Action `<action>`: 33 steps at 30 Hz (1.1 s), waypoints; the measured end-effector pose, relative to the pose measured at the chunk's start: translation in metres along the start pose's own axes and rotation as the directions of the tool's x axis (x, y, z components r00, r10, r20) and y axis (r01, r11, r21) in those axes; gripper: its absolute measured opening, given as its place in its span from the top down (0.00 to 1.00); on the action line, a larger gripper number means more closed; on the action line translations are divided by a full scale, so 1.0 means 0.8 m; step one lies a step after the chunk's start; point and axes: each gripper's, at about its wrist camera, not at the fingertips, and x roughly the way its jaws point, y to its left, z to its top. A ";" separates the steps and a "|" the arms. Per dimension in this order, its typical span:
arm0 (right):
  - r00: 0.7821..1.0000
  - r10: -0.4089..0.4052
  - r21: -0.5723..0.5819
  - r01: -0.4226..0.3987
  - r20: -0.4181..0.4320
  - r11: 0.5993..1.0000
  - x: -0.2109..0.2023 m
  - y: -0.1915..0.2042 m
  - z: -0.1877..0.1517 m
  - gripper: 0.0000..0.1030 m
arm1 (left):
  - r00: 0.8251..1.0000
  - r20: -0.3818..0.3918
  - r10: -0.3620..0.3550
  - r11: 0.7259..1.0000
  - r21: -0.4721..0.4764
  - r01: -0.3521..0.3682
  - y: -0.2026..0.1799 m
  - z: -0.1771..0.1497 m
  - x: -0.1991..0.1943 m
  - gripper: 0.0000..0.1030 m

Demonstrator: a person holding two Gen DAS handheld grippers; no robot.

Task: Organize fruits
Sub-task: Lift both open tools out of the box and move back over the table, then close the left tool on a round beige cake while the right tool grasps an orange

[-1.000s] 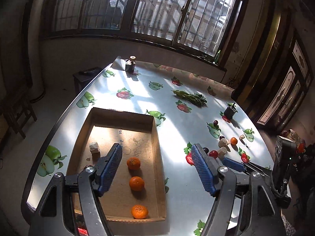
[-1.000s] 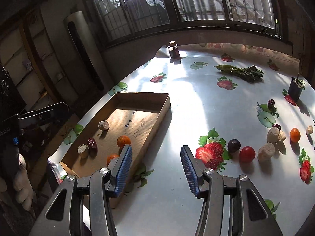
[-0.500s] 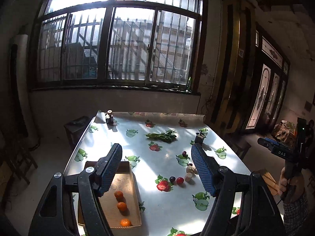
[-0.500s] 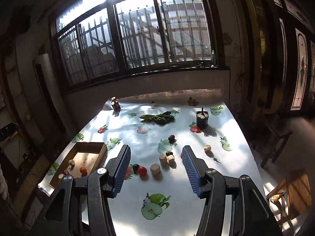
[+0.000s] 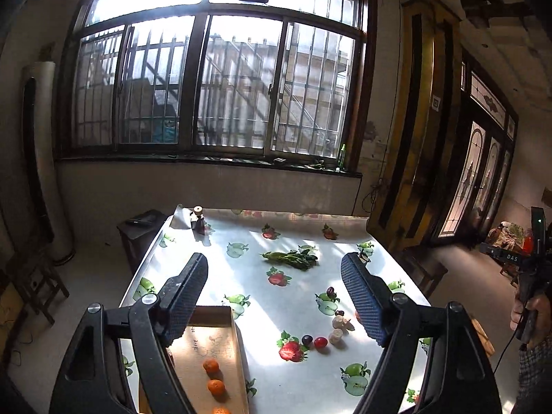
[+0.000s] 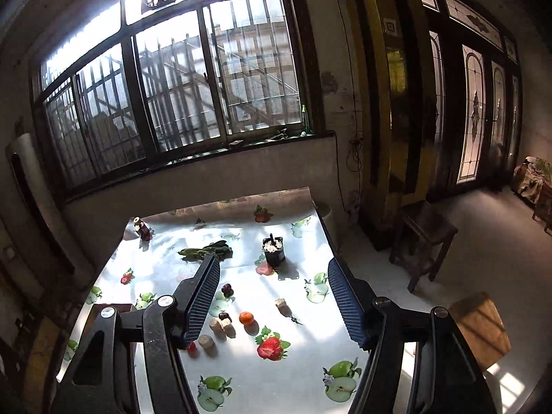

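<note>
**Two empty grippers above a table of scattered fruit**

Two grippers hang over the table (image 5: 262, 310), both with jaws opening and nothing between them: the left gripper (image 5: 274, 293) and the right gripper (image 6: 272, 296).

Nearest in the left wrist view lies the cardboard box (image 5: 238, 345), its long axis running from the camera towards the window. Three oranges (image 5: 210, 366) sit inside in a row along that same axis. Faint handwriting marks the box floor, too small to read.

Just right of the box, on the fruit-printed tablecloth (image 5: 310, 379), lie a dark plum (image 5: 306, 339) and a red fruit (image 5: 320, 342) side by side, with pale lumps (image 5: 335, 336) just beyond them. The right wrist view shows one small orange (image 6: 246, 317) loose on the cloth, near two pale chunks (image 6: 220, 326) and a dark fruit (image 6: 226, 288) farther back.

Farther on, a black pot (image 6: 274, 252) stands upright, holding something white. A bundle of green vegetables (image 5: 289, 258) lies with its long axis across the table. At the far left corner stands a small dark bottle (image 5: 198, 220).

At the right edge of the left wrist view, a hand (image 5: 528, 310) grips a black handle labelled "DAS". A wooden stool (image 6: 426, 238) stands on the floor off the table's right side. Behind everything is the barred window (image 5: 214, 86).
</note>
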 end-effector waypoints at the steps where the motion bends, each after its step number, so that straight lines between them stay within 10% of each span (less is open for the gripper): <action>1: 1.000 0.002 0.003 -0.002 -0.024 1.000 0.016 -0.003 -0.009 0.33 | 1.000 -0.024 -0.010 1.000 0.002 0.010 -0.003 -0.007 0.015 0.23; 17: 0.970 -0.016 -0.037 0.007 -0.244 0.999 0.217 -0.006 -0.095 0.33 | 0.941 -0.319 -0.117 0.991 -0.094 0.091 -0.001 -0.100 0.220 0.23; 27: 0.943 0.096 0.053 -0.084 -0.317 0.995 0.307 -0.005 -0.156 0.33 | 0.869 -0.470 -0.152 0.983 -0.162 0.085 -0.025 -0.183 0.313 0.24; 33: 0.925 0.154 0.090 -0.131 -0.347 0.987 0.352 0.020 -0.189 0.33 | 0.828 -0.531 -0.178 0.984 -0.125 0.131 -0.066 -0.227 0.353 0.49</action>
